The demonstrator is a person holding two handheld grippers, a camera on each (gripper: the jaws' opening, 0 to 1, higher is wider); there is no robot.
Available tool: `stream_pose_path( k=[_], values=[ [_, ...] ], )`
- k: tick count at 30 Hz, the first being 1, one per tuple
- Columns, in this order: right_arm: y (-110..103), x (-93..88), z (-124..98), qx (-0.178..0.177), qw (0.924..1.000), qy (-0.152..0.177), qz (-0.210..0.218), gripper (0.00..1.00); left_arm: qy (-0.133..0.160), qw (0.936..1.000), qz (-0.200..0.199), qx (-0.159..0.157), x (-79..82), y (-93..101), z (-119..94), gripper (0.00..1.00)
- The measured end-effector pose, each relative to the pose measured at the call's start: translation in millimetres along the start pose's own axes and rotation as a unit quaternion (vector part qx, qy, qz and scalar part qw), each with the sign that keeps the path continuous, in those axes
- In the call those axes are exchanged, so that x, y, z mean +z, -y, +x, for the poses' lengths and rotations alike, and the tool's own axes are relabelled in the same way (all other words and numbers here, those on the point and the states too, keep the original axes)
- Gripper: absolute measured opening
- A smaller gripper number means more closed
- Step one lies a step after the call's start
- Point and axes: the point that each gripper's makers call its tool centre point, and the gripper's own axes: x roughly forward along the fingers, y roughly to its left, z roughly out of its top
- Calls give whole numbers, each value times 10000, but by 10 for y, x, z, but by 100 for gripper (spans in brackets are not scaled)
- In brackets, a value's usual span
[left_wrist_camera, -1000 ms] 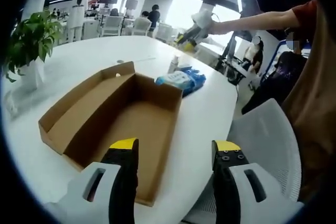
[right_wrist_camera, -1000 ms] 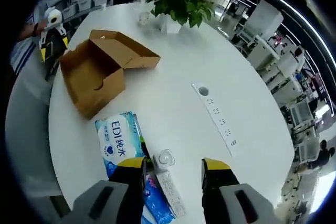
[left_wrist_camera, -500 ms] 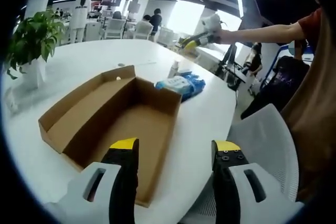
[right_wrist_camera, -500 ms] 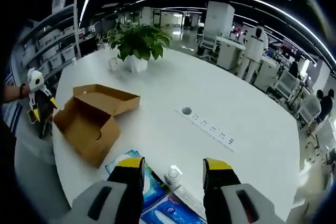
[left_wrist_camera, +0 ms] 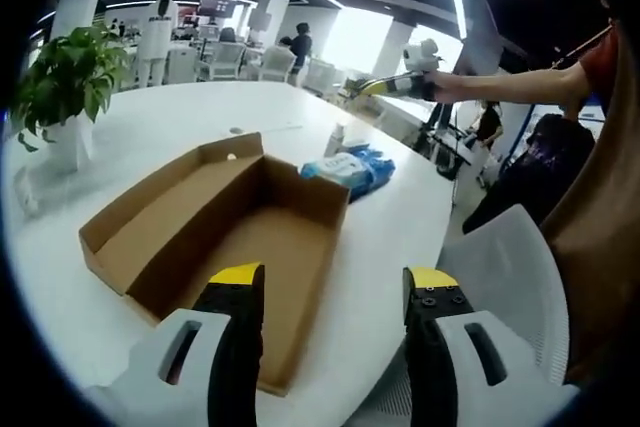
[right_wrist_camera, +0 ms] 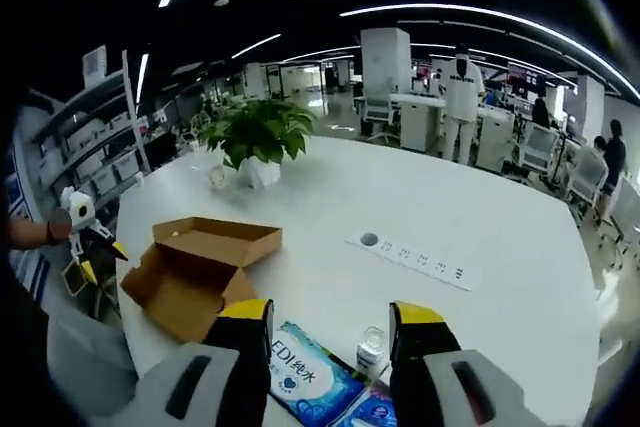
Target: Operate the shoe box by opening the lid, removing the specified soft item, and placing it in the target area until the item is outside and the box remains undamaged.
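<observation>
Left gripper view looks down over the shoe box (left_wrist_camera: 225, 222), lid flipped back flat and the inside bare brown cardboard, nothing left in it. Left claw (left_wrist_camera: 330, 282) hangs just above the box's near end, tips spread, holding nothing, probably parked there to steady or watch the box. Wipes pack (left_wrist_camera: 345, 169), the soft item, lies on the white tabletop (left_wrist_camera: 390, 237) just past the box's far corner, touching a blue packet, small bottle (left_wrist_camera: 335, 133) beside it. That looks like the target spot, so the removal seems done. Right claw (left_wrist_camera: 385, 87) shows here high up on an outstretched arm, well above the tabletop, likely lifted clear after the drop

Right gripper view from up high: right claw (right_wrist_camera: 330, 312) spread and empty, wipes pack (right_wrist_camera: 305, 377) right below between its tips, bottle (right_wrist_camera: 372, 347) next to it. Shoe box (right_wrist_camera: 195, 262) sits open further left, walls straight, no visible tears. Left claw (right_wrist_camera: 95, 247) is at the box's left side. Potted plant (right_wrist_camera: 255, 137) and power strip (right_wrist_camera: 415, 257) stand well apart from everything
</observation>
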Motion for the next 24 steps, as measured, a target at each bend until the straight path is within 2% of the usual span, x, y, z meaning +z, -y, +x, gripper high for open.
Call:
stream_pose_path(
  k=[6,10,16,24],
  values=[
    [-151,57,-52,57,9997,219,103,44,24,10000,-17,52,-16,-19,-35,55],
    [-255,59,-82,99,9993,332,159,44,141,9998,-110,108,11,-45,-72,55],
    [-458,-44,-100,195,9990,356,161,46,327,9988,-248,253,51,-105,-126,55],
    [-705,-192,-122,369,9985,346,195,45,398,9978,-318,432,32,-150,-181,55]
  ],
)
